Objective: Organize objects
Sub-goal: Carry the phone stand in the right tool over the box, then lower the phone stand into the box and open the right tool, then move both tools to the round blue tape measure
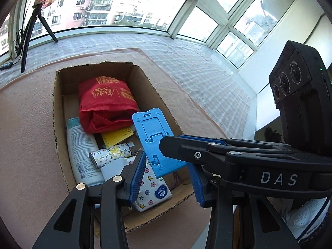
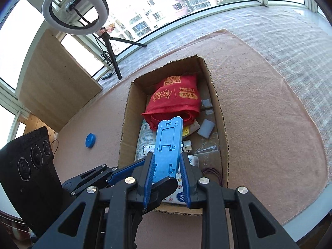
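A blue plastic phone stand (image 2: 168,143) hangs over an open cardboard box (image 2: 126,112), its far end above a red cloth bag (image 2: 176,99). My right gripper (image 2: 167,157) is shut on the stand's lower half, with a blue pad against each long edge. In the left wrist view the same stand (image 1: 151,128) is crossed from the right by the right gripper (image 1: 171,140). My left gripper (image 1: 167,161) is open, its fingers spread either side of the stand's lower end. The box (image 1: 56,108) also holds the red bag (image 1: 103,101), a white bottle (image 1: 81,145), a patterned tube (image 1: 112,153) and a tissue pack (image 1: 153,188).
The box sits on a pink mat (image 2: 269,124) over a checked cloth. A round blue lid (image 2: 90,140) lies on the mat left of the box. A ring light (image 2: 75,9) on a tripod stands at the back left by the windows, beside a wooden board (image 2: 54,83).
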Demonstrator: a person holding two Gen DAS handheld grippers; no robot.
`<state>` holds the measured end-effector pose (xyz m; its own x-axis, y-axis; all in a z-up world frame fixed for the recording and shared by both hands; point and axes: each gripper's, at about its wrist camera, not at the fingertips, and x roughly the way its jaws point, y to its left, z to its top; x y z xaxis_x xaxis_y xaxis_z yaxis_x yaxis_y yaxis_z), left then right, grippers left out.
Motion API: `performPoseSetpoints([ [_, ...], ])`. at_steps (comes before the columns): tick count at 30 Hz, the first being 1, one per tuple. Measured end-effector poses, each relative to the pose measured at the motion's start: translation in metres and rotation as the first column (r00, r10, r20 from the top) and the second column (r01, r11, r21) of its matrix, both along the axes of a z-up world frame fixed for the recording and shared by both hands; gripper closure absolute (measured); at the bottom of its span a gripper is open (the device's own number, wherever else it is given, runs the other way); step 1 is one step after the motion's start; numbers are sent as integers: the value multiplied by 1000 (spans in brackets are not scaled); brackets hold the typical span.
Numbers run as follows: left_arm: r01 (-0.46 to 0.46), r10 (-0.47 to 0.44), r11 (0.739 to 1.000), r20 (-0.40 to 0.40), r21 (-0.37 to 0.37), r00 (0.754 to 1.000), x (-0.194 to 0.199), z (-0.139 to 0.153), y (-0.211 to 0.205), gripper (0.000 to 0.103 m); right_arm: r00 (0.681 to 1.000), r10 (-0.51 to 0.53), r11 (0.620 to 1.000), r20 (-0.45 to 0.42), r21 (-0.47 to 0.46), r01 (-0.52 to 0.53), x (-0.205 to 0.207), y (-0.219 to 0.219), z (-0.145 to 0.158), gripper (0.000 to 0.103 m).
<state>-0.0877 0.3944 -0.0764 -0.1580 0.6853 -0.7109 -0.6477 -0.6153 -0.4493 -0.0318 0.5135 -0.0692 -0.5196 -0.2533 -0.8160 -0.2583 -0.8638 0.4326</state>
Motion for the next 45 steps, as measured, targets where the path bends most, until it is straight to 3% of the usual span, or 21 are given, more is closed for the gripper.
performPoseSetpoints([
  [11, 24, -24, 999, -2, -27, 1000, 0, -7, 21, 58, 999, -37, 999, 20, 20, 37, 4, 18, -5, 77],
  [22, -4, 4, 1000, -3, -26, 1000, -1, -5, -2, 58, 999, -33, 999, 5, 4, 33, 5, 10, 0, 73],
  [31, -120, 120, 992, -9, -34, 993, -12, 1, -68, 58, 999, 40, 999, -7, -4, -40, -11, -27, 3, 64],
  [38, -224, 221, 970, -43, -89, 974, -25, 5, -132, 58, 991, 132, 990, -7, 44, -132, -30, -74, 5, 57],
  [41, -276, 271, 955, -63, -112, 961, -30, 7, -160, 53, 986, 168, 983, -8, 71, -167, -39, -94, 7, 56],
  [45, -340, 331, 930, -84, -137, 940, -37, 9, -197, 34, 977, 213, 972, -7, 107, -211, -52, -119, 9, 54],
])
